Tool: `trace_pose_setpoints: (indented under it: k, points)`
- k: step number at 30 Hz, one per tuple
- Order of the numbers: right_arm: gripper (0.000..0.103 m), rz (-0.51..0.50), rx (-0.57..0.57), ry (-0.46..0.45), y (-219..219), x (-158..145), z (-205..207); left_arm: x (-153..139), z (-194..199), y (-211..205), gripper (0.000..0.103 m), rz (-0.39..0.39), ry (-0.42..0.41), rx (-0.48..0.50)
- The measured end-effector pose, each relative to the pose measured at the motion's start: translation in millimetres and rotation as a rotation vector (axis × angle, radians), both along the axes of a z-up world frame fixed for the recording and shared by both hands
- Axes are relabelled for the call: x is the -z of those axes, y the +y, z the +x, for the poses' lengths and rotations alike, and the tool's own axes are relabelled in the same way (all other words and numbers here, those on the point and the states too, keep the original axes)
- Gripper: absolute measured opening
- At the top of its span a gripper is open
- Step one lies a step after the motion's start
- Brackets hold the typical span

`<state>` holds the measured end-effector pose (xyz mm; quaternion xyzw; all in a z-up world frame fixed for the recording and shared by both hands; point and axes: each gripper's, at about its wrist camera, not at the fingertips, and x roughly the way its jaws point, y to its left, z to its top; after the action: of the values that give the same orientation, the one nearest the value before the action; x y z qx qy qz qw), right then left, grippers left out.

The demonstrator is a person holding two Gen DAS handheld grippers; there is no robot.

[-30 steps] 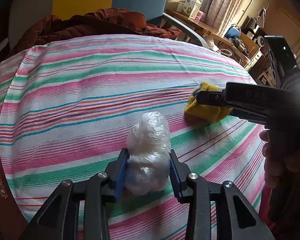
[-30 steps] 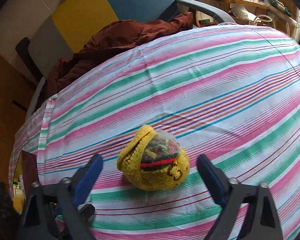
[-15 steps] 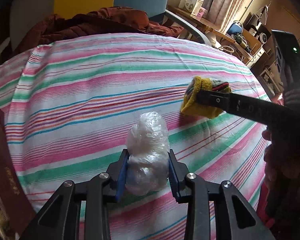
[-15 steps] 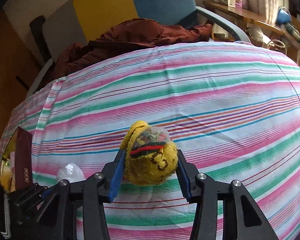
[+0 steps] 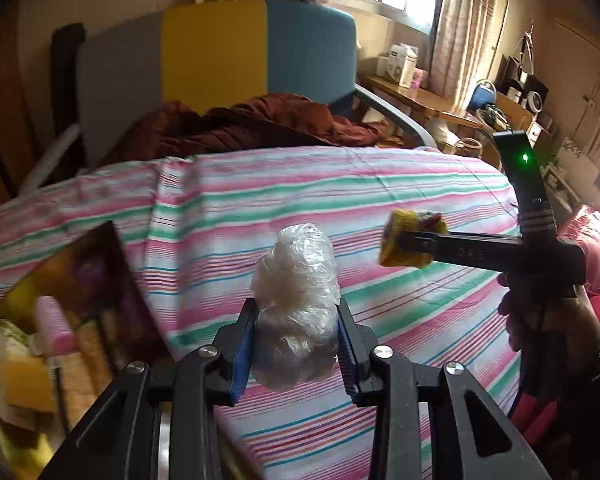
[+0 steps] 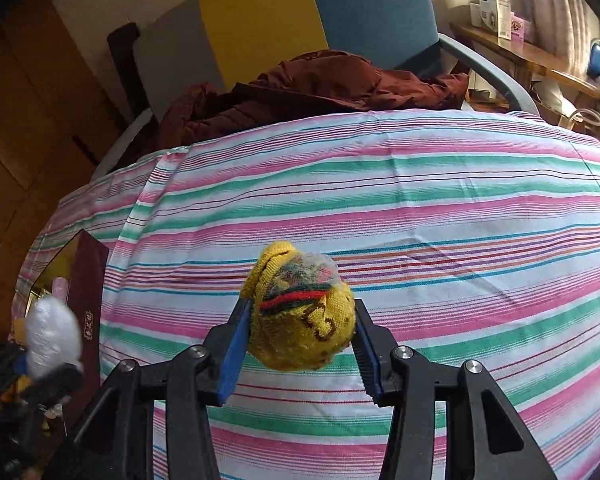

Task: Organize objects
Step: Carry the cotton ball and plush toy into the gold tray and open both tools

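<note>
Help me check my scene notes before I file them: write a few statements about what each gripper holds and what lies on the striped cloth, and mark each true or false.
1. The left gripper is shut on a wad of clear plastic wrap. True.
2. The right gripper is open and holds nothing. False: it is shut on a yellow knitted bundle.
3. The yellow knitted bundle has a red and a green stripe. True.
4. A dark red box stands at the left edge of the striped cloth. True.
5. The box is closed with a lid. False: it is open, and a pink roll lies inside.
</note>
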<state>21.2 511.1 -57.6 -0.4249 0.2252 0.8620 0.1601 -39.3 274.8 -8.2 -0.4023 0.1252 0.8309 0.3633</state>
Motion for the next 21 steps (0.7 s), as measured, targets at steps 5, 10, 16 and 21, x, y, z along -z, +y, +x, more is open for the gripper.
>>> trace_pose_setpoints:
  k: [5, 10, 16, 21]
  points:
    - [0.049, -0.006, 0.008, -0.013, -3, 1, 5, -14, 4, -35, 0.036, 0.000, 0.066, -0.051]
    - [0.049, -0.011, -0.003, -0.013, -14, -2, 9, -21, 5, -62, 0.036, 0.004, 0.085, -0.086]
    - [0.049, -0.025, -0.037, 0.012, -42, -14, 10, -16, 6, -88, 0.036, 0.009, 0.069, -0.121]
    - [0.049, -0.042, -0.089, 0.040, -77, -23, 6, -11, 6, -108, 0.036, 0.023, 0.044, -0.139]
